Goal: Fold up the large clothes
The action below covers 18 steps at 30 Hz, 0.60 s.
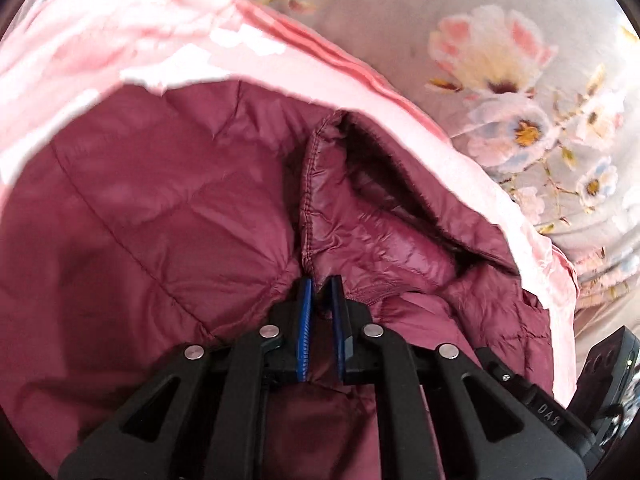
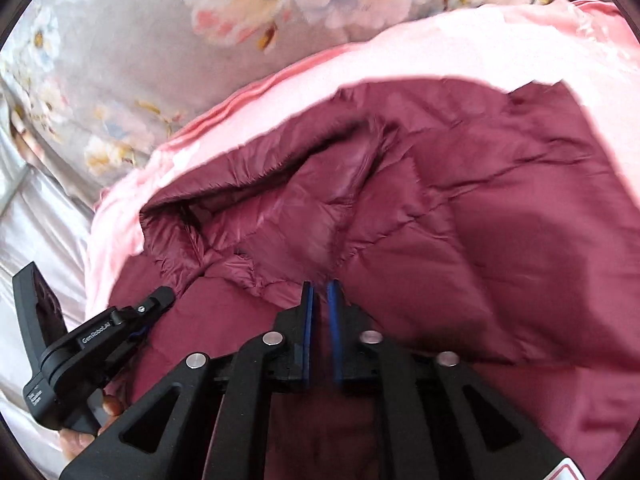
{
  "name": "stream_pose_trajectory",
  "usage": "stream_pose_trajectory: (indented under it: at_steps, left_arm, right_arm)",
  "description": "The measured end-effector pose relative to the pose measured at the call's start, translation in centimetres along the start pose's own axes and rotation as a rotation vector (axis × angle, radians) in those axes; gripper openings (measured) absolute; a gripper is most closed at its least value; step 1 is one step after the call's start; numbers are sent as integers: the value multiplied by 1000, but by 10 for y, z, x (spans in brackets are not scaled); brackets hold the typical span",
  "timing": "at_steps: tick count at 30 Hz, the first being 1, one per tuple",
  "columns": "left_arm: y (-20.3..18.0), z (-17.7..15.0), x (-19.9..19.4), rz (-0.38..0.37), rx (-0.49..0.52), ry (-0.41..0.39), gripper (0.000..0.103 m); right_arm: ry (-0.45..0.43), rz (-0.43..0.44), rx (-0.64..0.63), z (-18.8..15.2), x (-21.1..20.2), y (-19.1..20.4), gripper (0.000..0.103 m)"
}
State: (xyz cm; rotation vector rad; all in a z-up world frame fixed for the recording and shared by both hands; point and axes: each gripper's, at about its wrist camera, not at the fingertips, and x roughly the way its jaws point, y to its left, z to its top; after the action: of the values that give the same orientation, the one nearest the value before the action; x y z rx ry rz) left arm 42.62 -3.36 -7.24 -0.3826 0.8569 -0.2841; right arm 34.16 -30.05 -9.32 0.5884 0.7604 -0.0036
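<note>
A maroon quilted down jacket with a pale pink outer side fills both views, lifted and draped over the bed. My left gripper is shut on a stitched maroon edge of the jacket, beside an open sleeve hole. My right gripper is shut on a maroon fold of the same jacket. The left gripper also shows in the right wrist view, low at the left, pinching the jacket edge. The pink outer side shows along the rim there.
A grey bedsheet with large pink and white flowers lies under and beyond the jacket; it also shows in the right wrist view. Shiny pale pink fabric lies at the left. The right gripper's body shows at the lower right.
</note>
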Motion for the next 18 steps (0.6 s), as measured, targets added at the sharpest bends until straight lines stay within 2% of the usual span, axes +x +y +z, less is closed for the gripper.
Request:
stream_pose_trajectory:
  at_steps: [5, 10, 13, 18]
  left_arm:
    - [-19, 31, -38, 5, 51, -121, 12]
    - [-40, 84, -24, 34, 16, -176, 15]
    - [-42, 105, 0, 38, -24, -157, 15]
    - [-35, 119, 43, 98, -50, -112, 15]
  right_arm:
    - [-112, 5, 26, 33, -24, 1, 14]
    - [-146, -37, 12, 72, 1, 17, 14]
    - [-134, -45, 10, 86, 24, 22, 14]
    - [-75, -67, -35, 90, 62, 33, 14]
